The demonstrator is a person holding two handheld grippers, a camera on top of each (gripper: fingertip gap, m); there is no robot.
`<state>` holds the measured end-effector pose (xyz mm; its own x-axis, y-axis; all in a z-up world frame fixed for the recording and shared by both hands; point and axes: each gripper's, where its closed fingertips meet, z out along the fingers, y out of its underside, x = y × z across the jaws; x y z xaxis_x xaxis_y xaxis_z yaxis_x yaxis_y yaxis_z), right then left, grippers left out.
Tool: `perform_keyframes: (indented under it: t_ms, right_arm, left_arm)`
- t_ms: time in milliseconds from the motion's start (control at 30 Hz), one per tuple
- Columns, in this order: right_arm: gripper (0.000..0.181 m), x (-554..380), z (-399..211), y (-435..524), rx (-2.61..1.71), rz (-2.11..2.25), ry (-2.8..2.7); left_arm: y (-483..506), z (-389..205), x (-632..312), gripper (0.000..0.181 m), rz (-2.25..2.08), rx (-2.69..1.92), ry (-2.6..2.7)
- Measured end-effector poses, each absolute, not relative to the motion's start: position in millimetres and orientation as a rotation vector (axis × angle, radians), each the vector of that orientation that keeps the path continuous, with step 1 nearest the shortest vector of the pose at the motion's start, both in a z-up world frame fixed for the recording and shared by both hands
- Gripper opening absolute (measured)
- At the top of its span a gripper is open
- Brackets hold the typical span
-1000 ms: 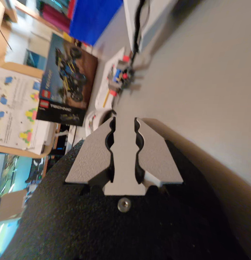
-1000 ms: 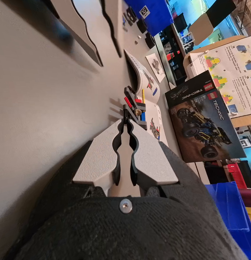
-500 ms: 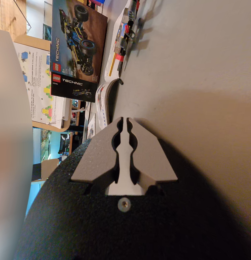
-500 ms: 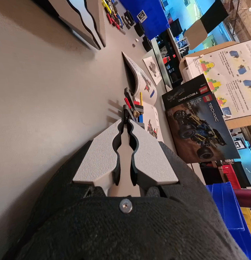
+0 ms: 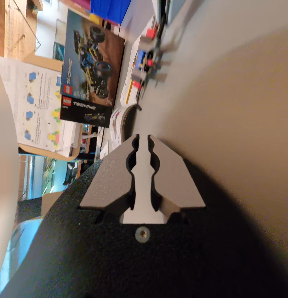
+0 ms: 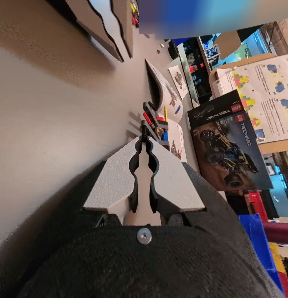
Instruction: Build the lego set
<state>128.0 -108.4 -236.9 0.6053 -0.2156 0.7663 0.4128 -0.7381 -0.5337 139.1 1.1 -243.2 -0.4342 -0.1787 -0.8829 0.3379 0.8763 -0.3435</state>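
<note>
**Lego build at an early stage: a small sub-assembly held, most parts still loose**

The grey desk (image 6: 59, 129) carries everything. At its far edge, propped upright, stands the set's box (image 6: 227, 145), showing a finished off-road buggy, the target of the build. Beside the box lies the open instruction booklet (image 6: 169, 98), its pages arched up off the desk.

Just in front of the booklet sits the partial model (image 6: 157, 125): a short cluster of grey beams with red, blue and tan pieces. It is a small fraction of the pictured vehicle, with no wheels or body on it, so by my judgement most of the work remains.

The right claw (image 6: 144, 139) is clenched on a thin black pin-like part at the near end of that model, gripping it at the very tips. The left claw (image 5: 143, 136) is parted a little and grips nothing; it hovers over bare desk, well apart from the model (image 5: 145, 64), which appears blurred in its view.

Farther along the desk, loose pieces (image 6: 135, 14) and what look like black tyres (image 6: 173, 50) wait unused. Which booklet step is in hand cannot be told.
</note>
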Motion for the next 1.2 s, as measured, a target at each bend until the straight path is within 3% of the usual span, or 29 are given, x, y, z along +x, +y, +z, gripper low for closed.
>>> perform_keyframes:
  t_ms: [433, 767, 1200]
  right_arm:
    - [0.003, 128, -243, -104, -2.152, -1.164, -0.201]
    - [0.003, 128, -243, -105, -2.155, -1.152, -0.195]
    - [0.003, 130, -242, -107, -2.160, -1.145, -0.158]
  left_arm:
    - [-74, -245, 123, 0.022, -1.110, -0.193, 2.455]
    - [-91, -243, 135, 0.017, -0.598, 0.442, 1.873]
    - [-102, -242, 144, 0.007, -0.561, 0.466, 1.863]
